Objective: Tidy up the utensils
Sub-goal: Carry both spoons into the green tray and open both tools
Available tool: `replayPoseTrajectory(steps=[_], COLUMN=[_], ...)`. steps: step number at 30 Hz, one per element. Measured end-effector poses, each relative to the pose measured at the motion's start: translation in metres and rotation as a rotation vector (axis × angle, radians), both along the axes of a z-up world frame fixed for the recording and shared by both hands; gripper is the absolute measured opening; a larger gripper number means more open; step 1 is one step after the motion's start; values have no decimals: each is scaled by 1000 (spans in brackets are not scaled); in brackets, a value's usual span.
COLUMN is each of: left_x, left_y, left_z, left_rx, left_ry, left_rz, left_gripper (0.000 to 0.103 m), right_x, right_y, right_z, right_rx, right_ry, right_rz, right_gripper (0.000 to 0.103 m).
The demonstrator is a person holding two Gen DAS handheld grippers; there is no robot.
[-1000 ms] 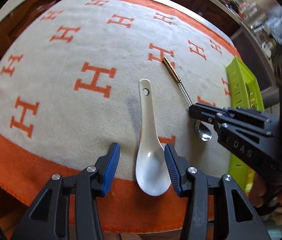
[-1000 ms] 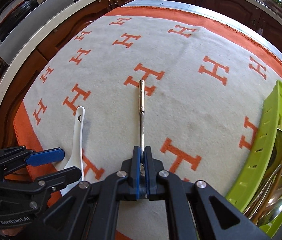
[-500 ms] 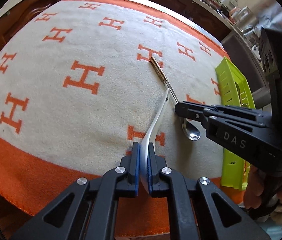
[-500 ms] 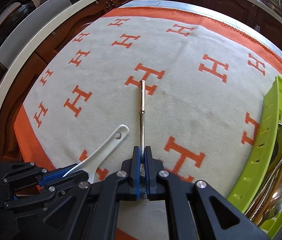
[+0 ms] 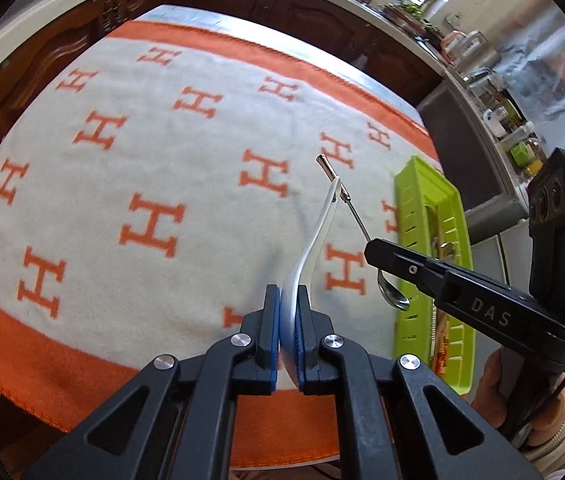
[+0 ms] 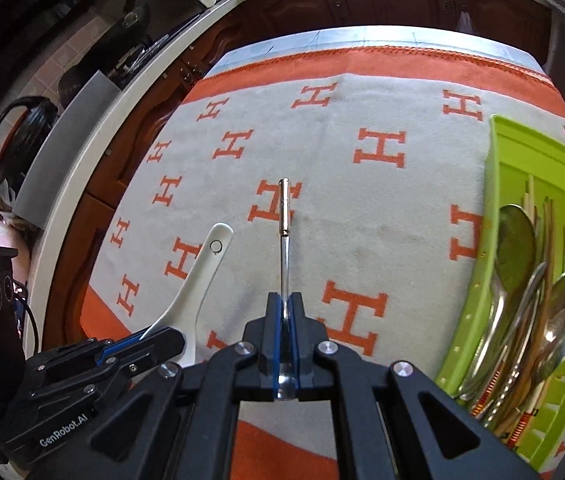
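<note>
Above the H-patterned cloth (image 5: 130, 168), each hand-held gripper clamps a spoon, left (image 5: 288, 336) ceramic (image 5: 314, 236), right (image 6: 285, 352) metal (image 6: 285, 216); lower both lengthwise into the green tray (image 6: 498, 168).

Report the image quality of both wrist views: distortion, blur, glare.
Left wrist: strong fisheye bending of the blanket, dark vignette corners, washed-out window glare top right. Right wrist: same barrel distortion, slight motion blur on the green tray at the frame edge, gripped metal spoon sharp.

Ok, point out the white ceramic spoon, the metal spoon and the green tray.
white ceramic spoon (image 6: 198, 276), right wrist view, on its handle.
metal spoon (image 5: 392, 294), left wrist view, on its bowl.
green tray (image 6: 494, 184), right wrist view, on its left wall.
</note>
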State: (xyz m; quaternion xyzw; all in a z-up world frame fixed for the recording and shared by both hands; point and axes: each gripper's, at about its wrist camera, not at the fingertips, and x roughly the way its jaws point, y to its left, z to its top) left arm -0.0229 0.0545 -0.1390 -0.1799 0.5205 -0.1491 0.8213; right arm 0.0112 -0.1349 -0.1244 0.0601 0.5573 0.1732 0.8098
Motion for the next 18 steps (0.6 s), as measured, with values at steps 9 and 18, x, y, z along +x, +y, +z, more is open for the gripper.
replayPoseTrajectory(steps=[9,18], left_x=[18,20], left_y=[-63,-122], left_z=[30,54], left_rx=[13,55], left_ry=[-38,-66], left_rz=[-177,-301], left_gripper=[4,4], right_x=[-32,-69], right_y=[-78,-147], right_z=[55,75], right_rx=[61,64], right_ry=[-96,-153], right_rz=[-230,-434], right_gripper=[3,3])
